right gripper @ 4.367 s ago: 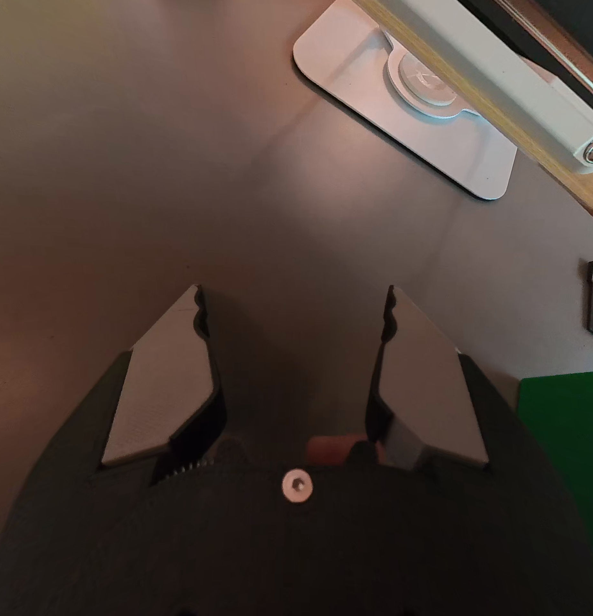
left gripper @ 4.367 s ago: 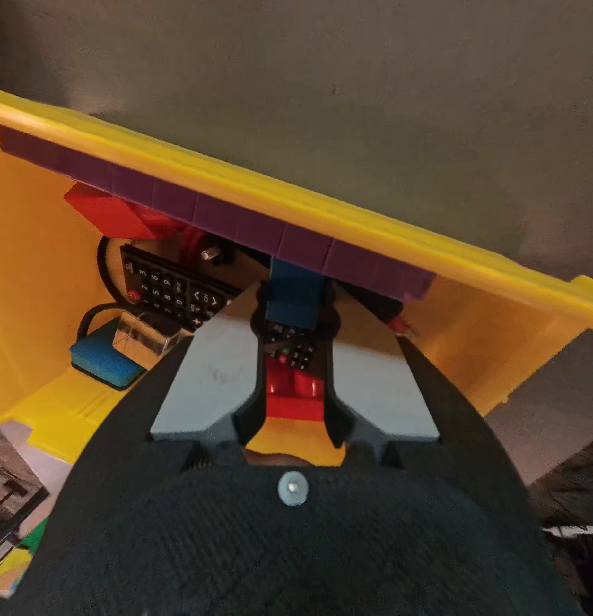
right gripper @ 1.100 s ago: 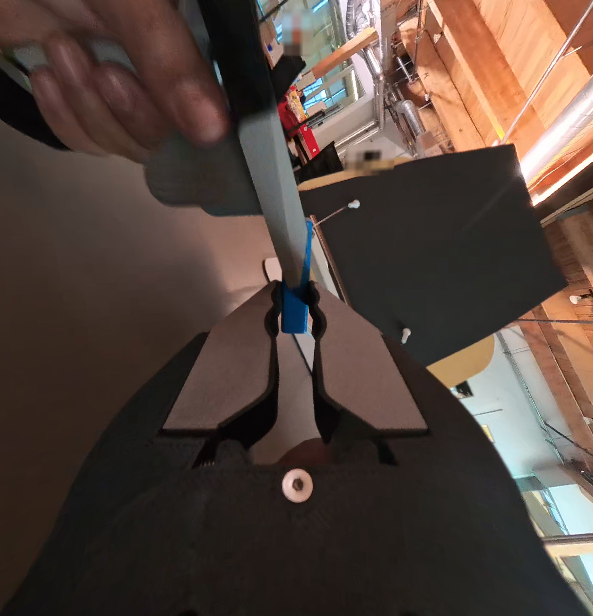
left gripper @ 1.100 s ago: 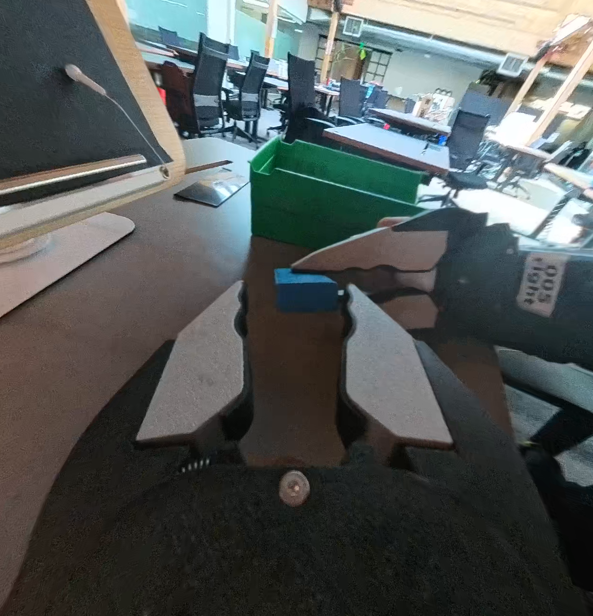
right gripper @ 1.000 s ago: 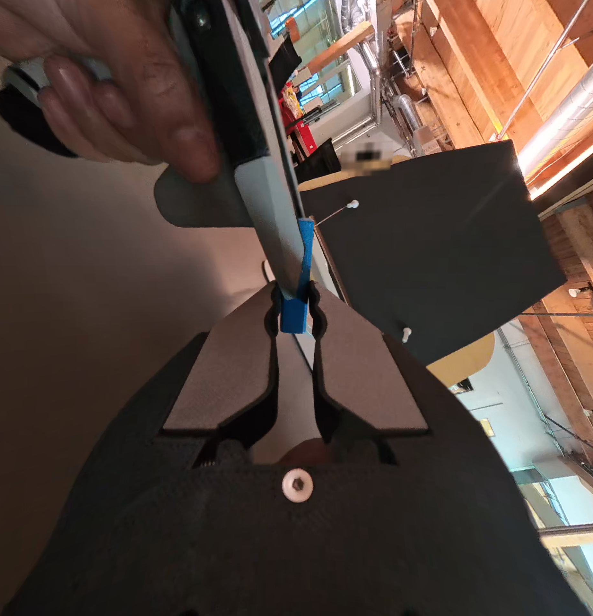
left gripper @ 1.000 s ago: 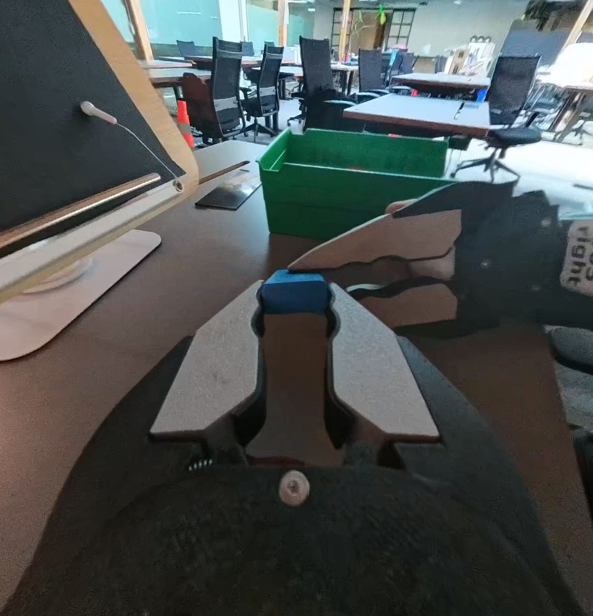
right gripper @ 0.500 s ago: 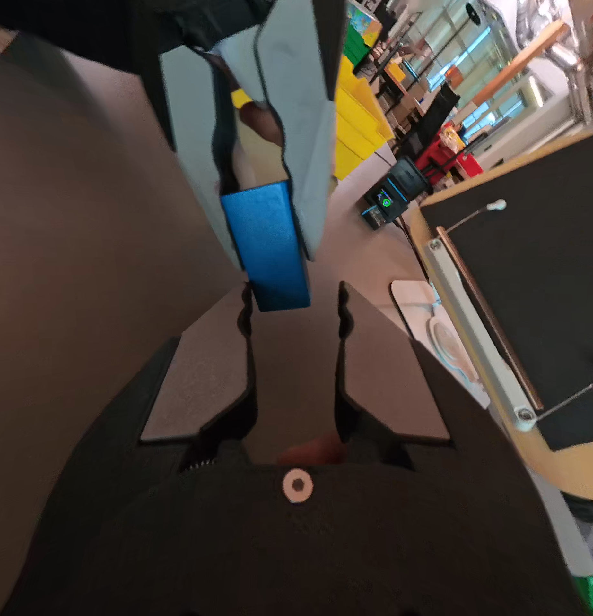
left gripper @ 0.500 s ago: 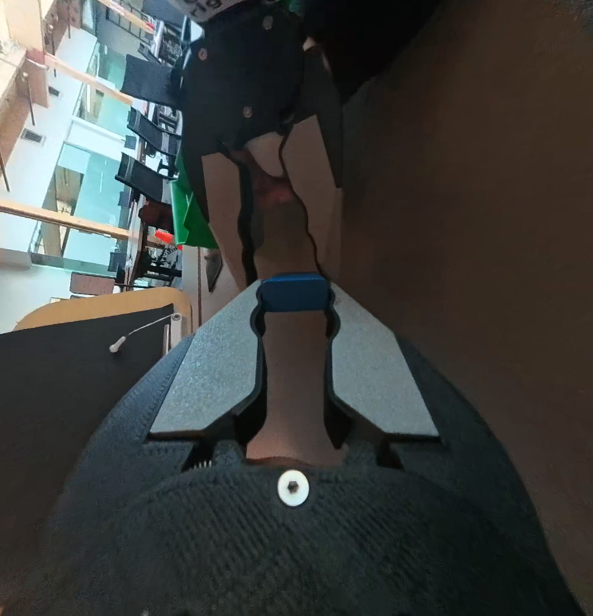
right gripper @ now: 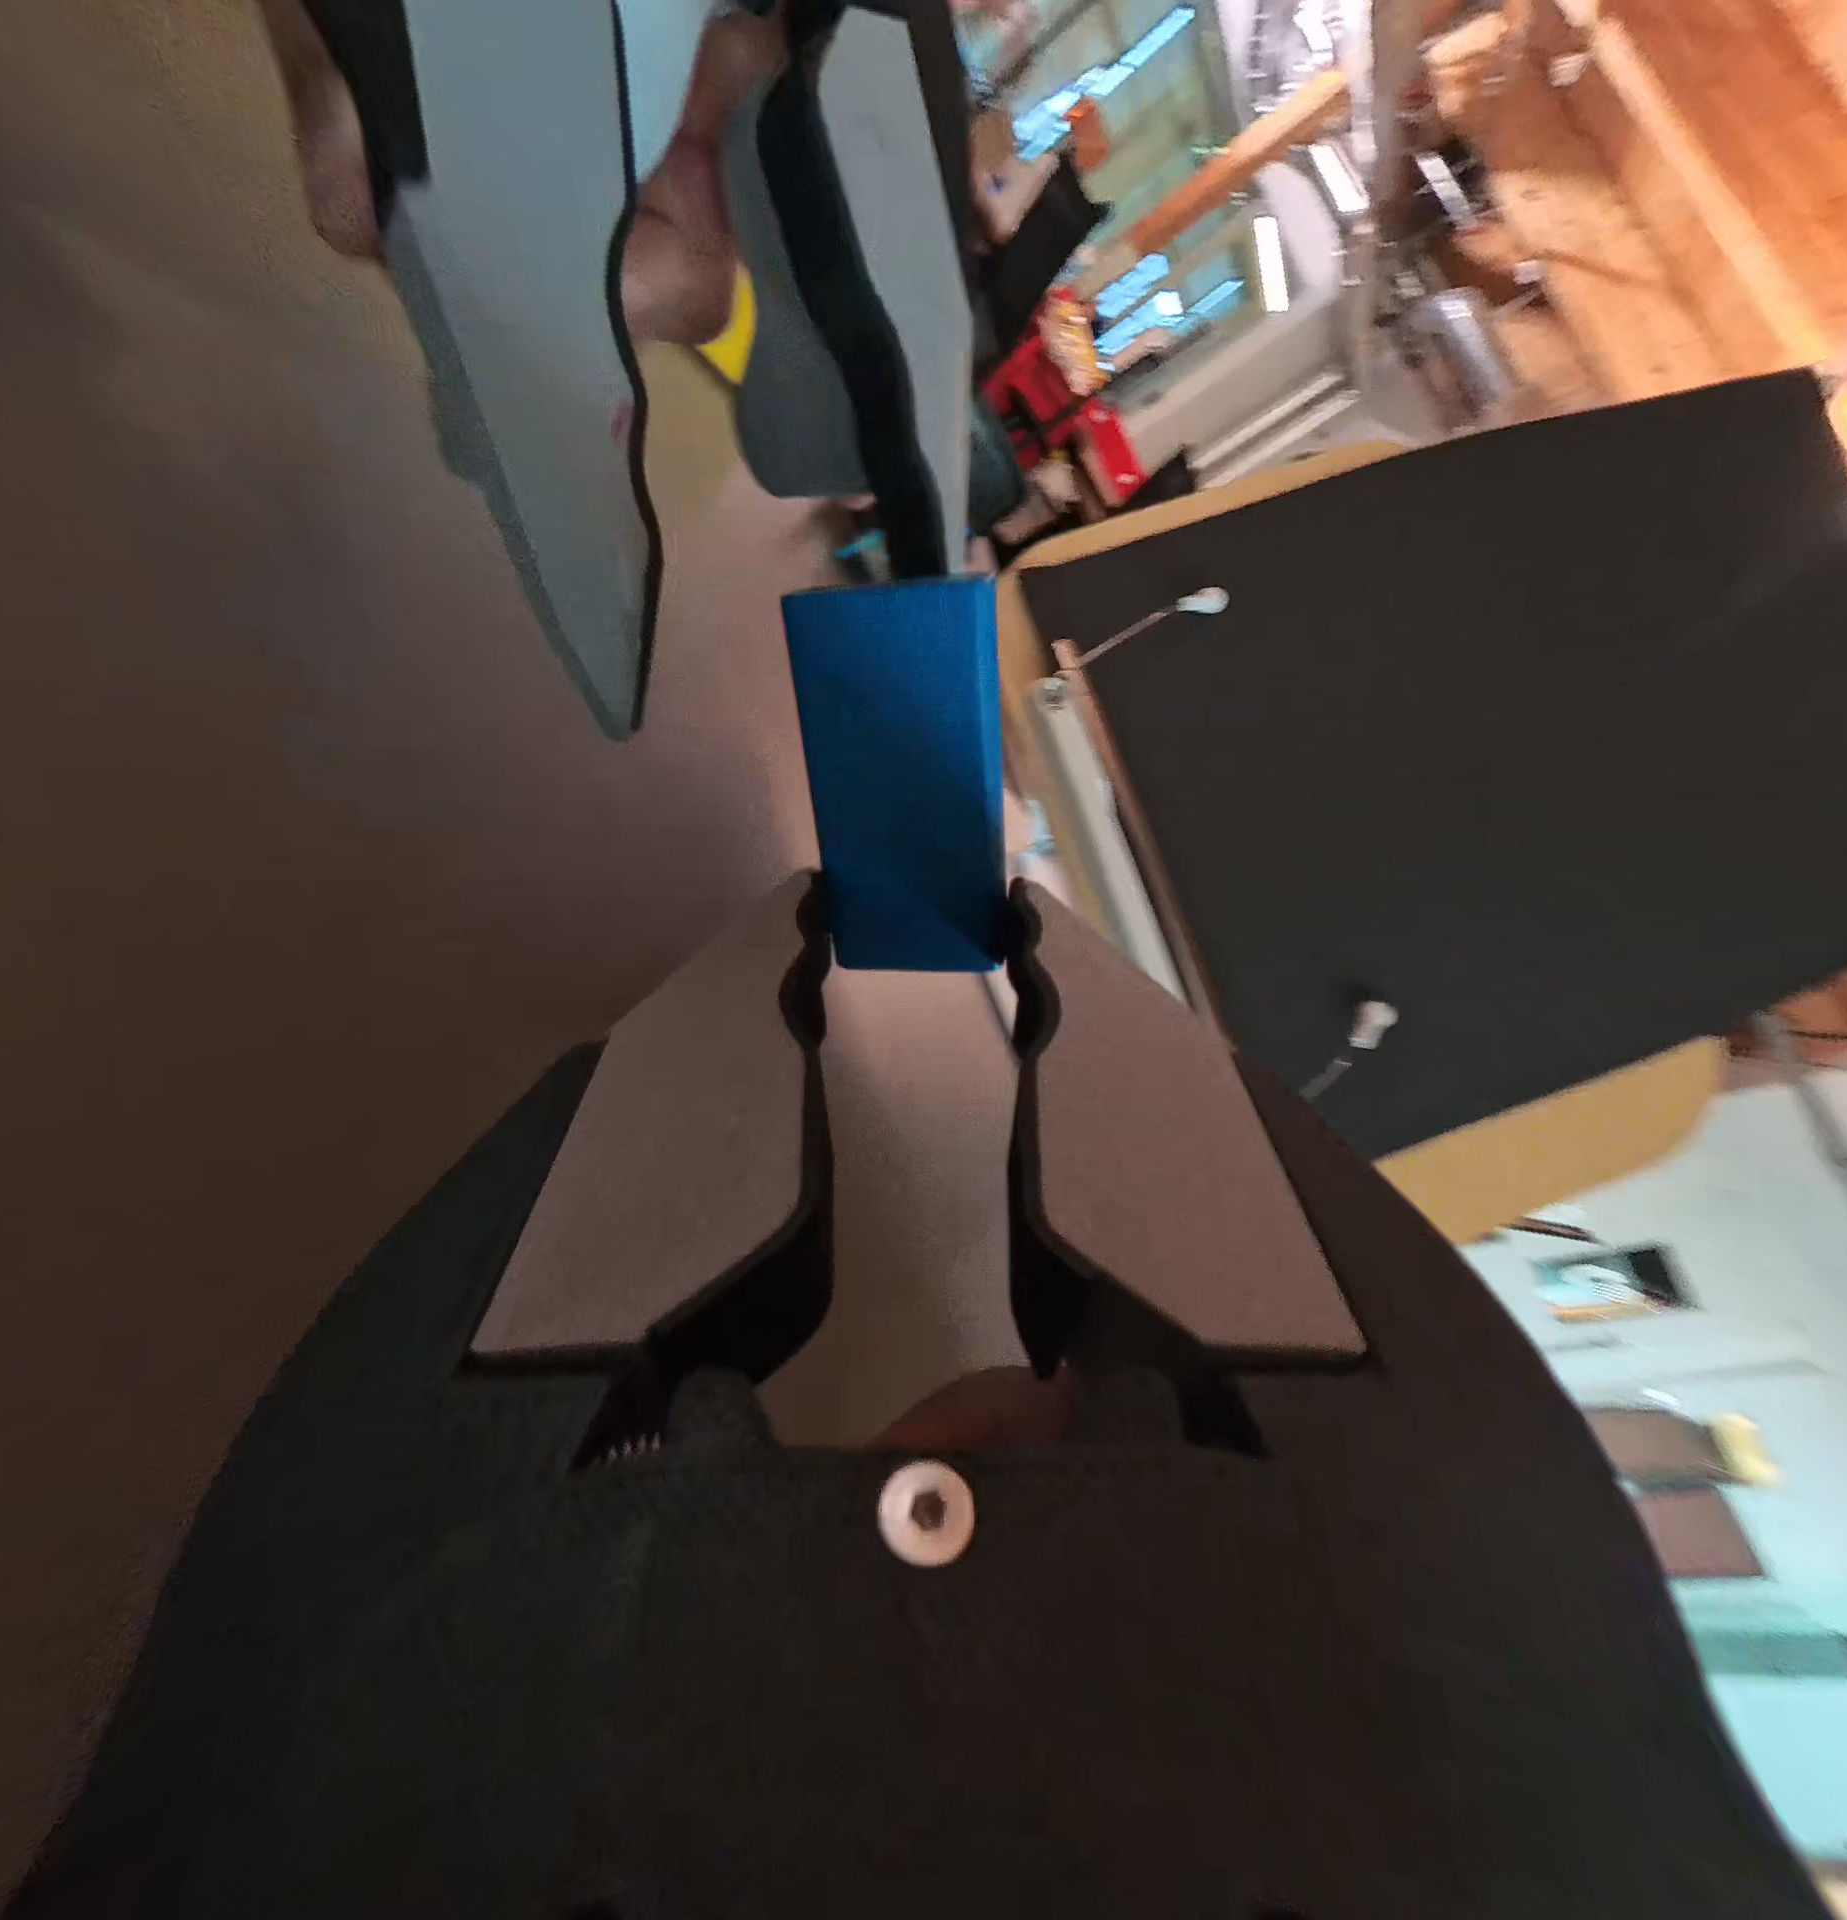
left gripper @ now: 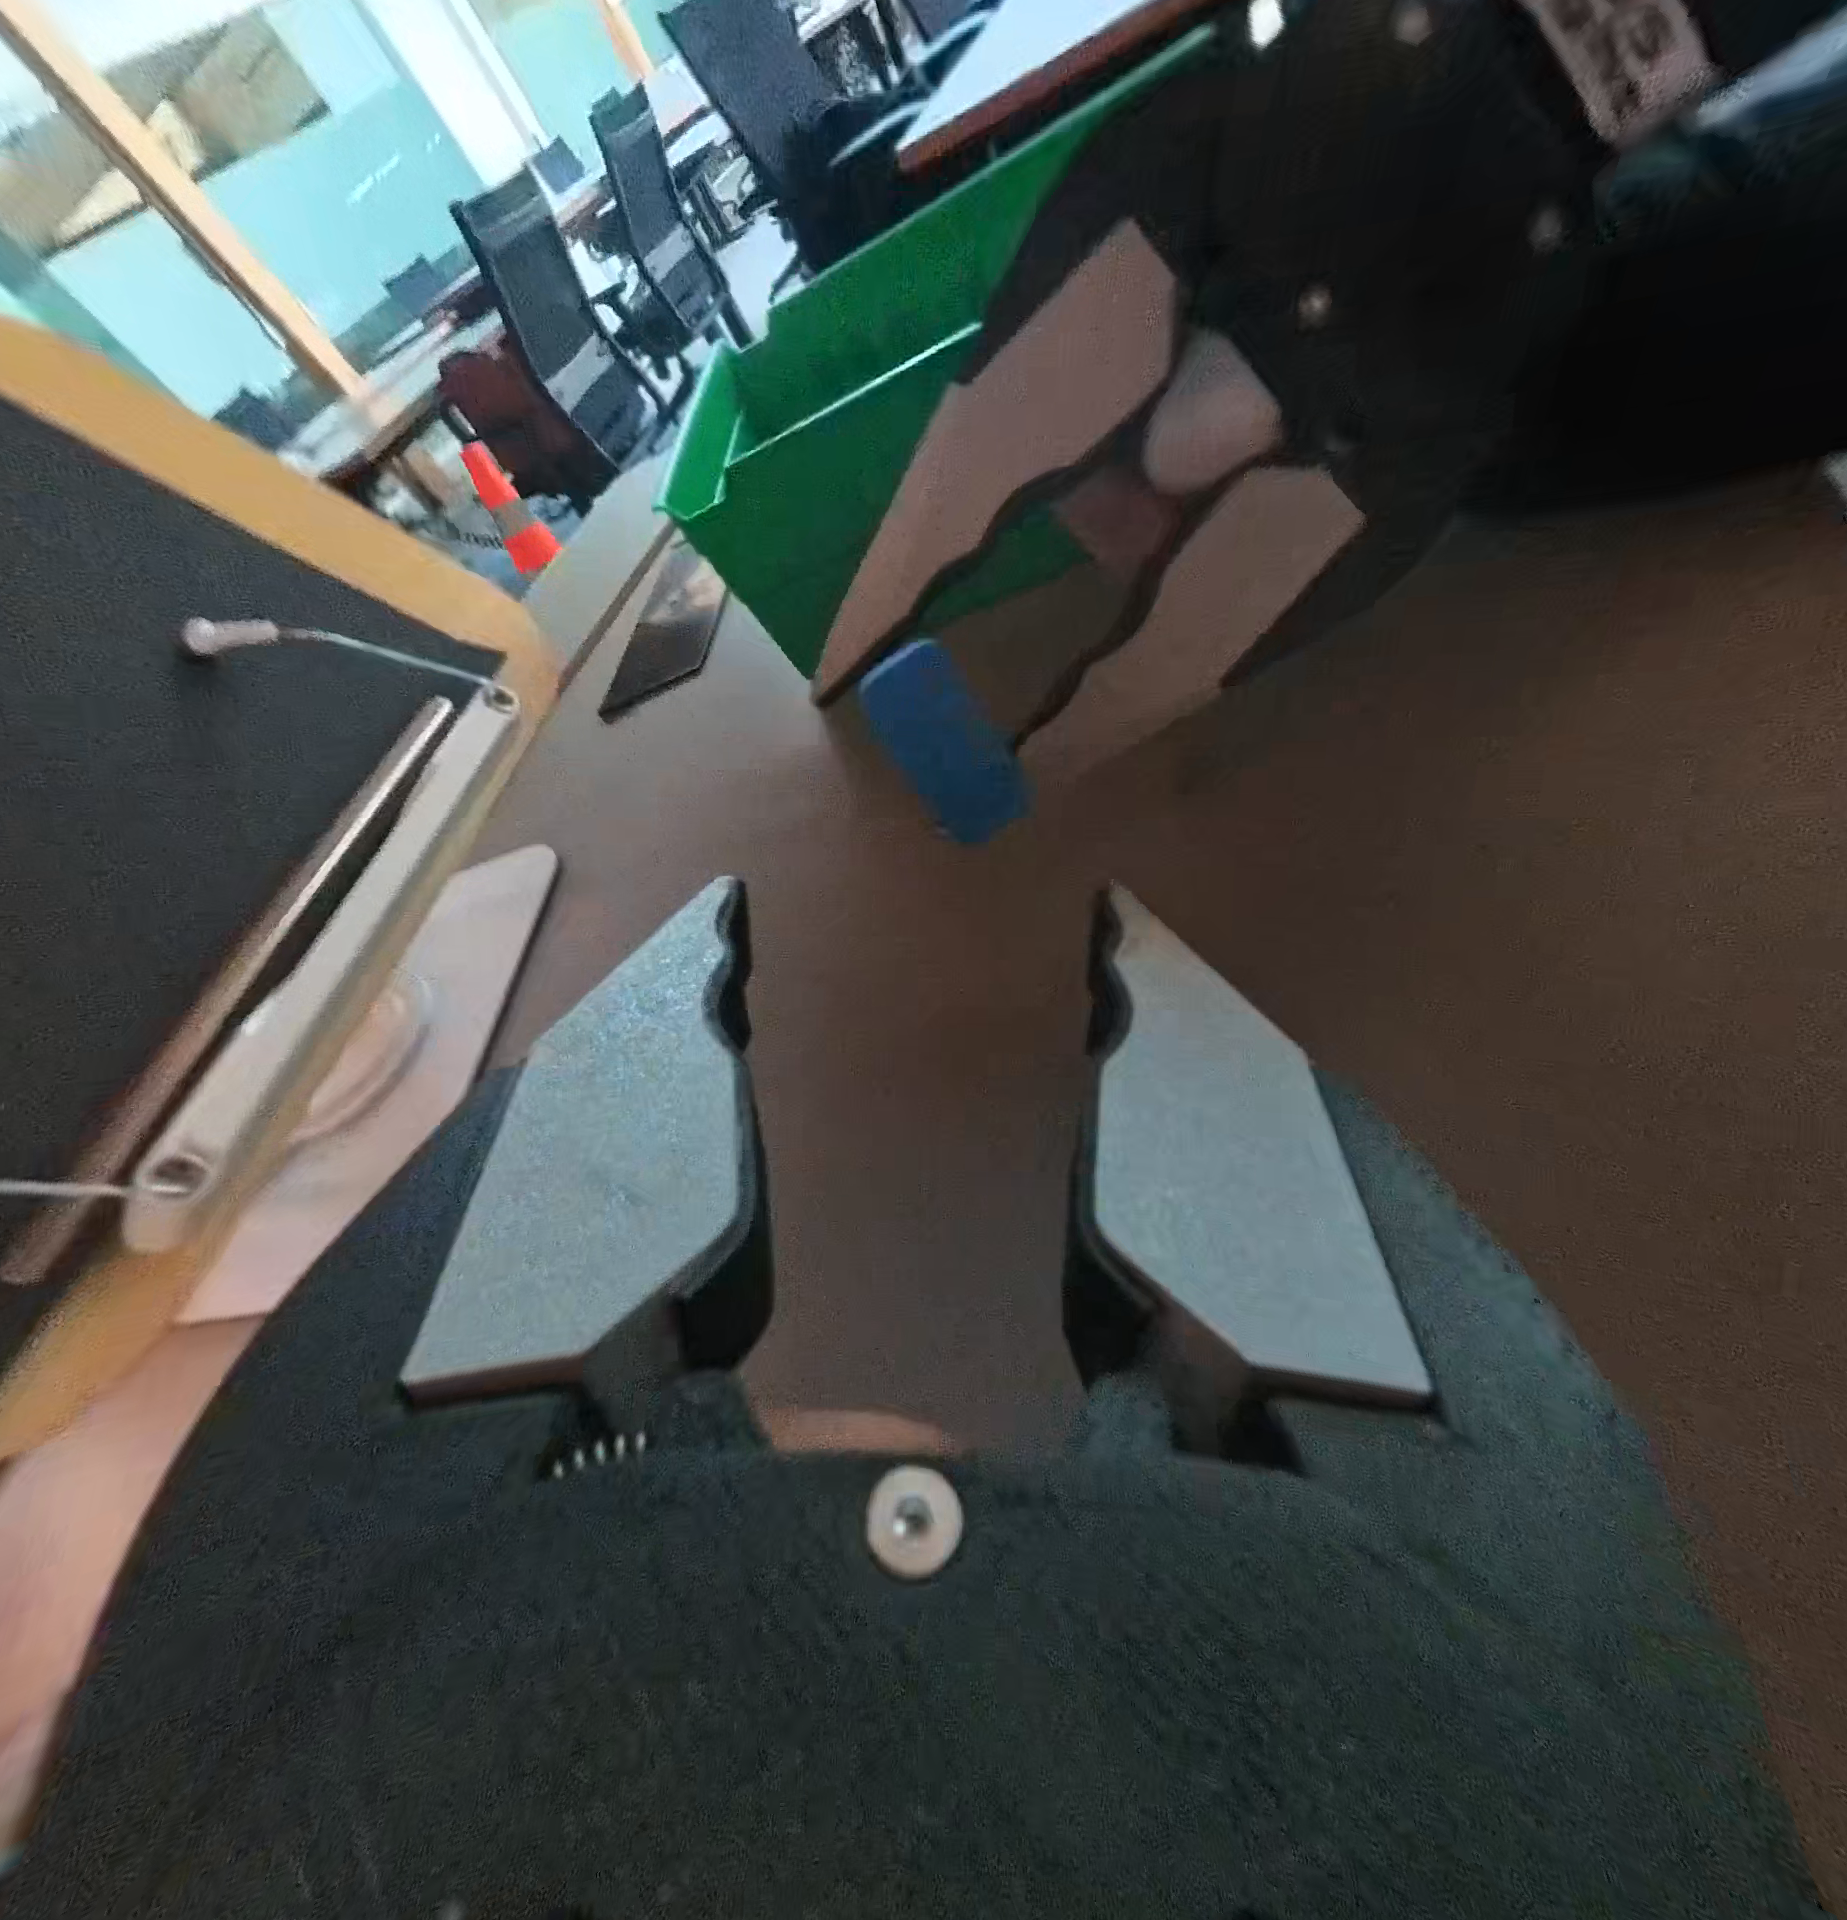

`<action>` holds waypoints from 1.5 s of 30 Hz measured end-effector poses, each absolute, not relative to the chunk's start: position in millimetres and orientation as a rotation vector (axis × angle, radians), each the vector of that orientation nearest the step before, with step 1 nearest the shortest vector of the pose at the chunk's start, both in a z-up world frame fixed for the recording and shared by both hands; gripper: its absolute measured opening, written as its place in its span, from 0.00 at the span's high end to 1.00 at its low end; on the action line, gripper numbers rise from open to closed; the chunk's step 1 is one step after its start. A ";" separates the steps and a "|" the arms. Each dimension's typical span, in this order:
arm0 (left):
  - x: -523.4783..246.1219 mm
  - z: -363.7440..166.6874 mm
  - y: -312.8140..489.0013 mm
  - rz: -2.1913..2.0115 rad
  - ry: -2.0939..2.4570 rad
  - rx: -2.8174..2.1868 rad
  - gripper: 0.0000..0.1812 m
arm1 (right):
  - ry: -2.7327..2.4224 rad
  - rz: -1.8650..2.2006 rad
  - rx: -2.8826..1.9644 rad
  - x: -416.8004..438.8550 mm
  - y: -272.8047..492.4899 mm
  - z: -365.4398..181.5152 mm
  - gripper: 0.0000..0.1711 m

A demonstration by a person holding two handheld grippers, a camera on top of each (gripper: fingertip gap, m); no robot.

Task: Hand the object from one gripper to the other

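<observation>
I am seeing my right claw (right gripper: pixel 914 914) clamping the near end of the blue block (right gripper: pixel 903 774), while my left claw (left gripper: pixel 919 914) is gaping apart, just short of the block's far end, above the desk (left gripper: pixel 1521 831).

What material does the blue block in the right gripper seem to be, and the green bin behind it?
Small blue rectangular block: probably matte plastic or foam; even colour, sharp edges, no shine. Green open-topped bin: likely moulded plastic; uniform colour, thin walls, rolled rim.

ahead of left tongs (left gripper: pixel 919 935): bare table (left gripper: pixel 1470 935) | left: monitor (left gripper: pixel 119 727) | beyond: green bin (left gripper: pixel 794 488)
</observation>
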State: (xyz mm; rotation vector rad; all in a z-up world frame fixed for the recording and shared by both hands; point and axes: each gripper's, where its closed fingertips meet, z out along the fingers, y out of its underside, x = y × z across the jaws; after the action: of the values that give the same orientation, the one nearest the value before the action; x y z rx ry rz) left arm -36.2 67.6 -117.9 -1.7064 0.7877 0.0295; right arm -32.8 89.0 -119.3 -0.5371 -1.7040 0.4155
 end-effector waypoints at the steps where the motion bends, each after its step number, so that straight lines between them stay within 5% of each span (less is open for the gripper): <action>1: -38.8 -114.2 69.9 -0.057 0.696 -1.735 0.64 | -1.659 0.357 -0.519 -33.7 92.6 -113.7 0.83; 3: -37.5 -103.5 71.8 -0.236 0.549 -1.738 0.64 | -1.590 0.213 -0.471 -35.6 98.1 -107.2 0.83; 9: -32.0 -97.2 70.9 -0.263 0.502 -1.720 0.93 | -1.532 0.064 -0.445 -43.3 93.0 -108.6 0.83; 23: -22.1 -131.1 51.7 0.579 1.215 -1.493 0.93 | -1.705 0.326 -0.503 -41.5 78.0 -134.1 0.83; 29: -27.3 -140.0 56.1 0.722 1.233 -1.494 0.93 | -1.770 0.221 -0.451 -44.8 75.4 -151.3 0.93; 31: -31.8 -130.6 63.8 0.569 1.006 -1.569 0.90 | -1.719 0.183 -0.492 -48.0 84.8 -144.4 0.93; 34: -37.0 -128.5 73.1 0.182 0.666 -1.779 0.67 | -1.618 0.047 -0.510 -49.7 104.4 -131.8 0.93; 35: -41.6 -124.7 75.8 0.091 0.554 -1.804 0.66 | -1.591 0.006 -0.500 -49.4 107.4 -128.1 0.93; 45: -38.8 -111.6 70.6 -0.902 0.048 -1.762 0.82 | -1.438 -0.215 -0.371 -50.8 105.0 -110.1 0.93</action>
State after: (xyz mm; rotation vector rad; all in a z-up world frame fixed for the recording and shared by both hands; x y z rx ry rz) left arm -38.8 70.6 -111.6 -1.7623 0.0480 -0.9023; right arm -50.8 105.0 -110.1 -0.3710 -1.4381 -0.2154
